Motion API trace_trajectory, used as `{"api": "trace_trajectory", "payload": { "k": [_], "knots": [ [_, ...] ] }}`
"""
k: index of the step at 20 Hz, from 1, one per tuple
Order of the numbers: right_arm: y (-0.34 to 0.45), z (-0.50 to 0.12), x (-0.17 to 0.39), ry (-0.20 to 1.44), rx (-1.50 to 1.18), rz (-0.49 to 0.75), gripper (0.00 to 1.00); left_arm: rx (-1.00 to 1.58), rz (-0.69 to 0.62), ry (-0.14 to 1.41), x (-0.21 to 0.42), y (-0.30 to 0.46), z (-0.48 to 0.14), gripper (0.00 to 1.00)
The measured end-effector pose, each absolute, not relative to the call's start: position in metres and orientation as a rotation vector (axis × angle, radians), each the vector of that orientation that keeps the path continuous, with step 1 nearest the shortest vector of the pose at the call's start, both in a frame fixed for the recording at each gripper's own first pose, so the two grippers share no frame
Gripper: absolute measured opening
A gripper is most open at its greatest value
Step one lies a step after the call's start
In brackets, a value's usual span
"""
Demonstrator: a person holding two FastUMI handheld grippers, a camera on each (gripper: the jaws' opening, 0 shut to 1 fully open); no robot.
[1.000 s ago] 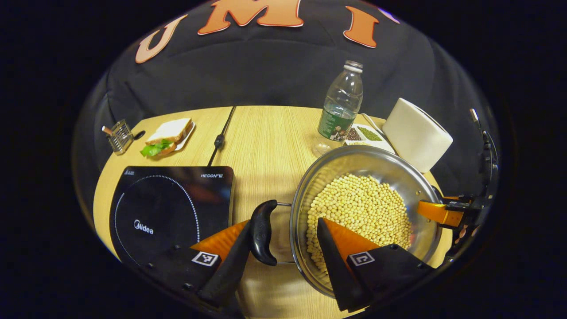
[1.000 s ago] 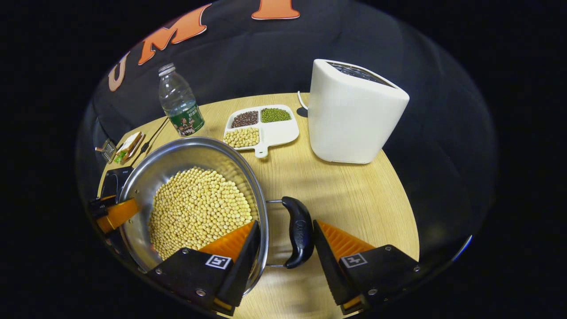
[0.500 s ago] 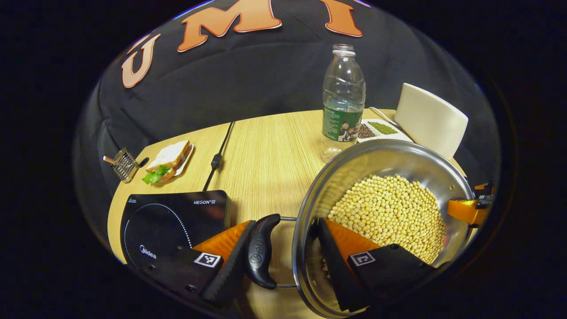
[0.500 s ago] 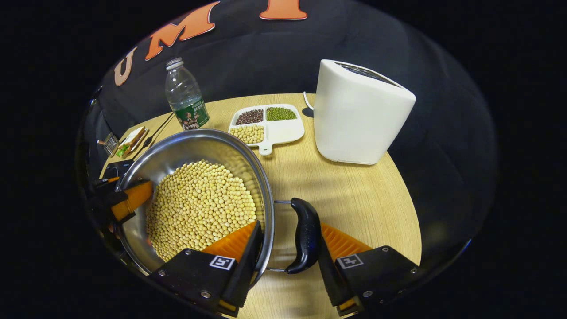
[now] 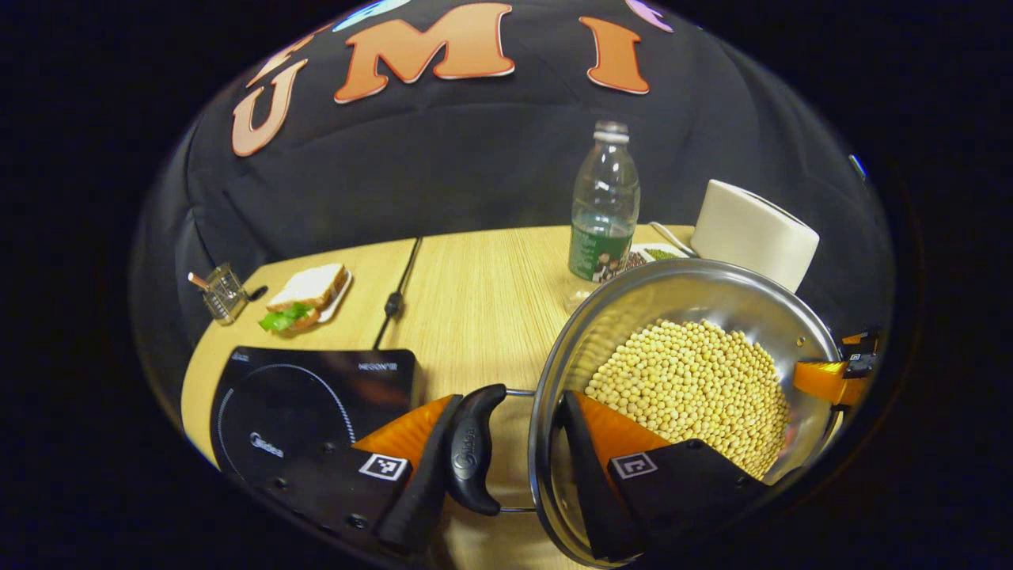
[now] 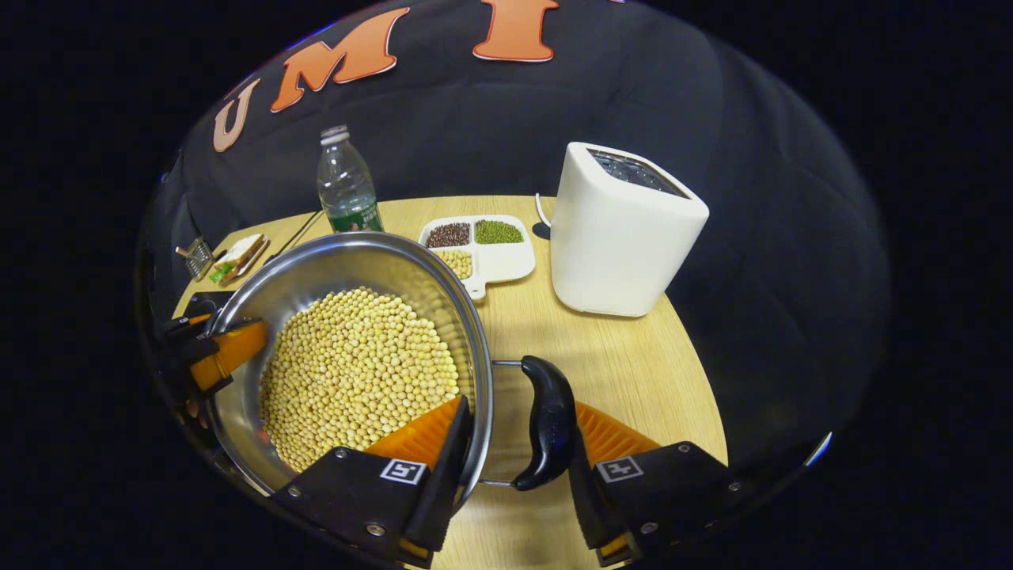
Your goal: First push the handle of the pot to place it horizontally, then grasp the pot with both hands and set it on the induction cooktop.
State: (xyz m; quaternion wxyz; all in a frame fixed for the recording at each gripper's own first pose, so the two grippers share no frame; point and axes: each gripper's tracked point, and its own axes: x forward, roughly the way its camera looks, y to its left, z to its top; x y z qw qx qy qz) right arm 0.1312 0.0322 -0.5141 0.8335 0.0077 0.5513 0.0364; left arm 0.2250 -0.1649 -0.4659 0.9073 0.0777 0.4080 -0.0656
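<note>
Both grippers clamp the pot [image 5: 688,380] from opposite sides, so the load is shared. Left gripper [image 5: 506,467]: one finger outside the left handle [image 5: 471,447], the other inside the rim, clenched on handle and wall. Right gripper [image 6: 514,459] mirrors that on the right handle [image 6: 546,419]. Pot w/ beans [image 6: 356,372] looks lifted; cooktop [image 5: 309,404] sits left of the left gripper, ahead. Pot underside hidden, so clearance off the table [image 6: 617,356] is hard to judge.

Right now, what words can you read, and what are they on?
"Midea": printed on the induction cooktop, beside its ring.
Small print at the cooktop's far corner: too blurred to read.
Logo on the pot handle: too blurred to read.
Label on the bottle: too small to read.
</note>
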Motion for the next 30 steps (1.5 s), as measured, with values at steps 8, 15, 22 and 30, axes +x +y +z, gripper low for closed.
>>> {"api": "trace_trajectory", "payload": {
  "k": [8,15,22,30],
  "knots": [
    [0.083,-0.448,0.138,1.068,0.017,0.129,0.63,0.153,-0.085,0.751,0.210,-0.097,-0.381,0.78],
    [0.137,-0.452,0.145,1.019,0.016,0.233,0.63,0.150,0.029,0.709,0.187,-0.006,-0.326,0.78],
    [0.198,-0.496,0.174,1.000,0.014,0.314,0.64,0.169,0.121,0.704,0.169,0.075,-0.290,0.78],
    [0.197,-0.523,0.180,1.012,0.037,0.357,0.63,0.191,0.179,0.688,0.163,0.140,-0.267,0.78]
  ]
}}
